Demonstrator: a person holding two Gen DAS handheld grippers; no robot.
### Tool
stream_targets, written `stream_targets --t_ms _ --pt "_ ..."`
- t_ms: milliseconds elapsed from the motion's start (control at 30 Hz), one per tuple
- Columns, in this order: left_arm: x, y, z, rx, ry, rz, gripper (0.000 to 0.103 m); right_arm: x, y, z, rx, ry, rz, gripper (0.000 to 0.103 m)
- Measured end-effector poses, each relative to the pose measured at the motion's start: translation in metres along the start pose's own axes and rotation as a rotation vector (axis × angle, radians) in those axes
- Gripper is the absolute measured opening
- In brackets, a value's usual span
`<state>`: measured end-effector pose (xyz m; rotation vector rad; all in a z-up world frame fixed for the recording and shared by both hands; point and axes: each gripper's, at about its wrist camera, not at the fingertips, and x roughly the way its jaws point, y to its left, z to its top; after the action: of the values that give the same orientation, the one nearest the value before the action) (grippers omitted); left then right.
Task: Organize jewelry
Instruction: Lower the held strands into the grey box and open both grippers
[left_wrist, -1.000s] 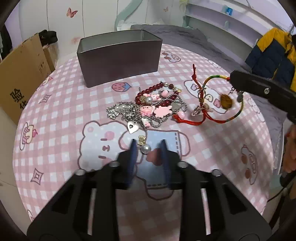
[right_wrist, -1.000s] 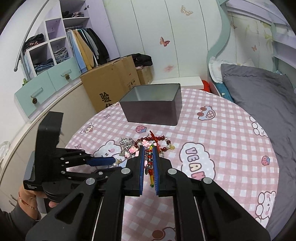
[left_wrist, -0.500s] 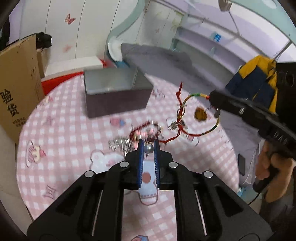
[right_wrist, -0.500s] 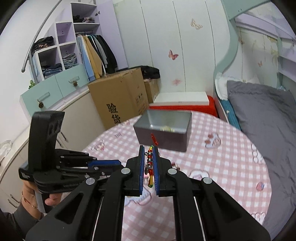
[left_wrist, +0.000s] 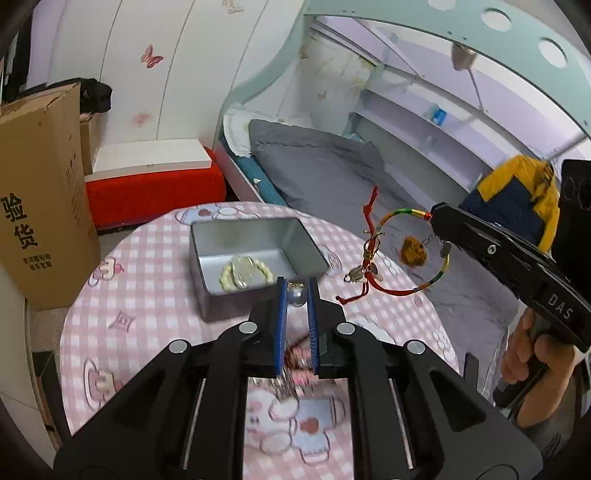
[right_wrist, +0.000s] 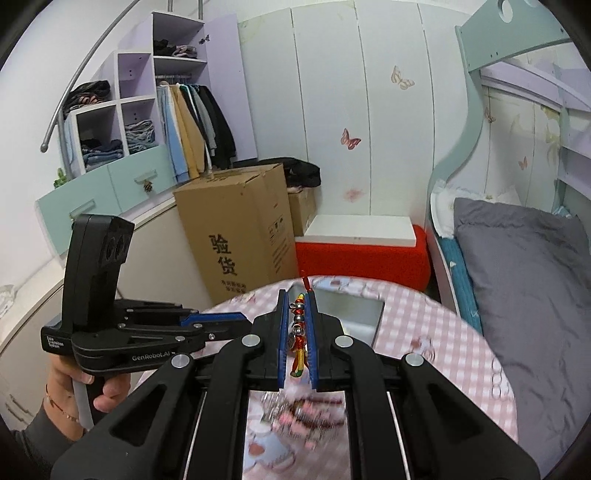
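Silver pearl (left_wrist: 296, 296) between left fingers (left_wrist: 281, 295).

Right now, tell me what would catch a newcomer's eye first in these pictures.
The right hand-held gripper holds a colourful cord bracelet in the air to the right of the open metal box. The left hand-held gripper pinches a silver pearl just in front of the box, which already holds a pale bead bracelet. A blurred heap of jewelry lies on the pink checked tablecloth.
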<state>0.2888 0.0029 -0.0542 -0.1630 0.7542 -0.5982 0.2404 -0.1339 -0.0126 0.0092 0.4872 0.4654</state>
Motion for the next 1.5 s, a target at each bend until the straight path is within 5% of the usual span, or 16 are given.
stream_targets --t_ms 233,667,900,1500 --pt "0.036 0.016 0.019 -0.015 0.030 -0.003 0.011 0.053 -0.015 0.012 0.006 0.010 -0.007 0.007" --pt "0.103 0.026 0.022 -0.002 0.149 0.043 0.011 0.133 -0.059 -0.036 0.189 0.200 0.069 0.007" --pt "0.125 0.023 0.022 0.009 0.193 0.050 0.011 0.134 -0.069 -0.043 0.218 0.226 0.056 0.010" --pt "0.128 0.013 0.023 -0.008 0.227 0.053 0.011 0.089 -0.088 -0.052 0.226 0.131 0.008 0.029"
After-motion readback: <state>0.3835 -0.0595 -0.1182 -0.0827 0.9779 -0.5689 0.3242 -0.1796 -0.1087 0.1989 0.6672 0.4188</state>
